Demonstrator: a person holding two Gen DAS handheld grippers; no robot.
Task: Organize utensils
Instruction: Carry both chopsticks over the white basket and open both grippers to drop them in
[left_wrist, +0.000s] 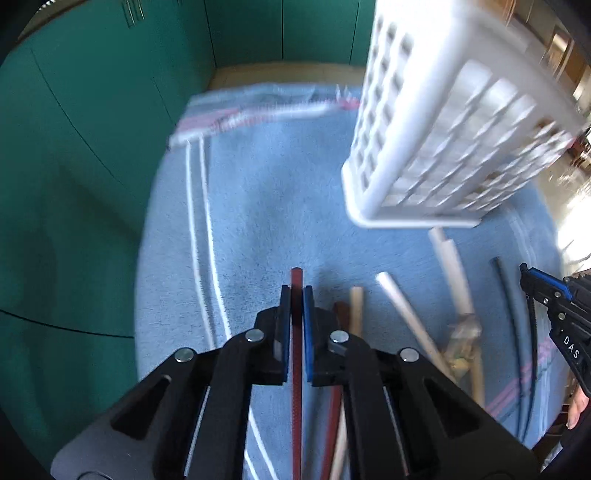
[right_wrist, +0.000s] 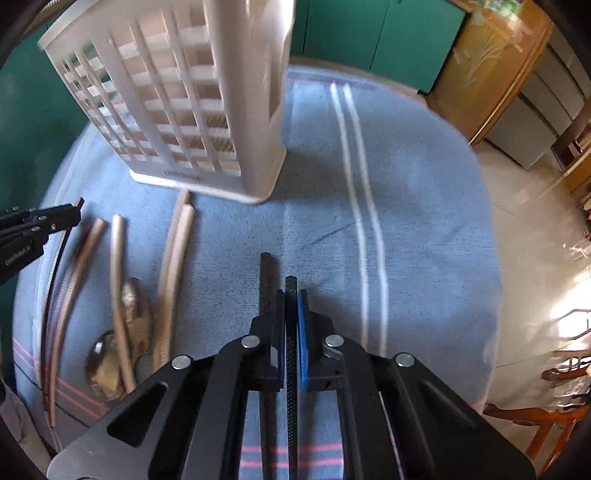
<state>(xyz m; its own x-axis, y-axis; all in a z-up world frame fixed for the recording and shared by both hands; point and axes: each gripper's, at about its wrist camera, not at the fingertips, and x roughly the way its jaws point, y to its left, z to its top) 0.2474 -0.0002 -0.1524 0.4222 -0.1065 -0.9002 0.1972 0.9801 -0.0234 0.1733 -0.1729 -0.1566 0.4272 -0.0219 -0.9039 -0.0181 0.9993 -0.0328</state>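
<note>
Only right wrist view shows blurred, probably metal, spoons (right_wrist: 110, 354).

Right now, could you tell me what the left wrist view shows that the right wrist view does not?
Only the left wrist view shows the left gripper shut on a red chopstick. Only the right wrist view shows the right gripper shut on a black chopstick, plus two metal spoons. Both show the white slotted basket standing on the blue towel.
</note>
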